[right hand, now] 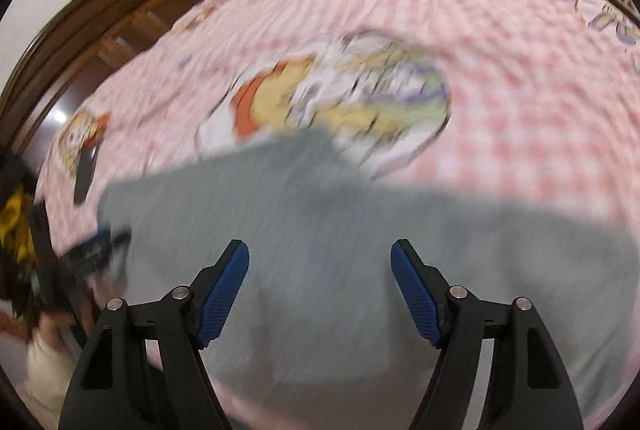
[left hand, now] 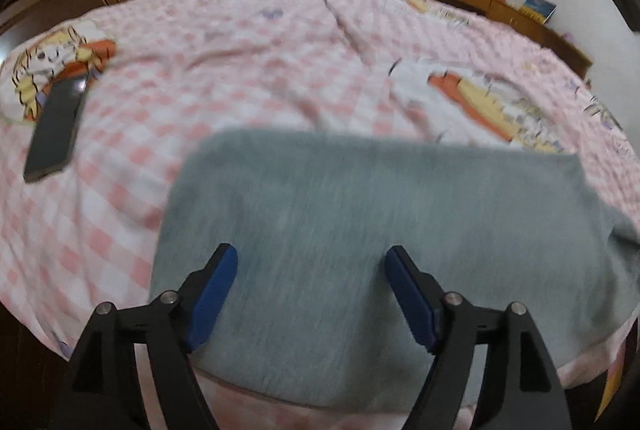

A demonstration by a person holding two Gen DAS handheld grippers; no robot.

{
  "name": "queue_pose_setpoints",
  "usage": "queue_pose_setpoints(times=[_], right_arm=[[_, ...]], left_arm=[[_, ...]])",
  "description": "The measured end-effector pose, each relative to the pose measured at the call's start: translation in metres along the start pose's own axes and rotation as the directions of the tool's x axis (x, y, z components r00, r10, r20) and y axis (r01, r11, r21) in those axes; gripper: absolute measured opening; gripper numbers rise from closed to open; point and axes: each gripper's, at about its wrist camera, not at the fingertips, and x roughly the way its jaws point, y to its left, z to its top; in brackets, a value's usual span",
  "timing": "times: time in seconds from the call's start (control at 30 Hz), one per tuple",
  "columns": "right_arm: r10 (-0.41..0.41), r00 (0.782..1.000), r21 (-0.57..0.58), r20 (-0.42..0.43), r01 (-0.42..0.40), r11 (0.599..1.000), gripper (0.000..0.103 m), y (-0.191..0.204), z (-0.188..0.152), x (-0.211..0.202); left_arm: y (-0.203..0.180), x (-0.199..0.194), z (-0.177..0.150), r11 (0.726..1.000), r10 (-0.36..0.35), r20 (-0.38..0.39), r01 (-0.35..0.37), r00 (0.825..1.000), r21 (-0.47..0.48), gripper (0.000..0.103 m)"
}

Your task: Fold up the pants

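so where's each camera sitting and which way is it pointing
Left wrist: on the left hand-held gripper, looking forward and down over the grey pants on the bed; both blue fingers stand open, nothing between them.
Right wrist: on the right hand-held gripper, angled down across the pants; its fingers are open, and the left hand-held gripper and a sleeve show blurred at the left edge.
Shared: pants, bed, phone.

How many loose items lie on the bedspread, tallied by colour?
Grey: 1, the folded pants
Black: 1, the phone
Total: 2
Both tongs, left and right, stand open above the pants, holding nothing.
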Motion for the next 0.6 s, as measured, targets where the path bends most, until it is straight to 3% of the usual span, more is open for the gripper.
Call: queue_pose_setpoints(times=[0.13,0.27,0.33,0.4,0.47,0.6], right_arm=[[0.031,0.999,-0.001,-0.027,-0.031,1.000,0.076,-0.018,0.044,0.023],[0.100,0.982,-0.018,-0.161,-0.104,0.994,0.070,-0.020,0.065,0.064],[0.095,0.973,-0.061,-0.212,-0.110,0.992,0.067,-0.014,0.063,0.082],[0.103,0.968,-0.105,-0.229,-0.130,0.986,0.050,-0.009,0.058,0.092],[0.136,0.969,-0.133,-0.206,-0.165,0.977,0.018,-0.005,0.054,0.086],[0.153,0.986,-0.316,-0.060,-0.164,0.934,0.009,0.009,0.040,0.047]], left_arm=[[0.003,0.009,-0.008,1.000,0.010,0.029,-0.009,1.000,-0.028,0.092],[0.007,0.011,-0.010,1.000,0.001,0.031,0.000,1.000,-0.028,0.095],[0.006,0.011,-0.011,1.000,0.006,0.036,-0.005,0.999,-0.027,0.096],[0.005,0.012,-0.011,1.000,0.016,0.042,-0.016,0.999,-0.019,0.097],[0.004,0.012,-0.011,1.000,0.022,0.042,-0.022,0.999,-0.014,0.097],[0.005,0.013,-0.009,1.000,0.015,0.027,-0.015,1.000,-0.018,0.098]])
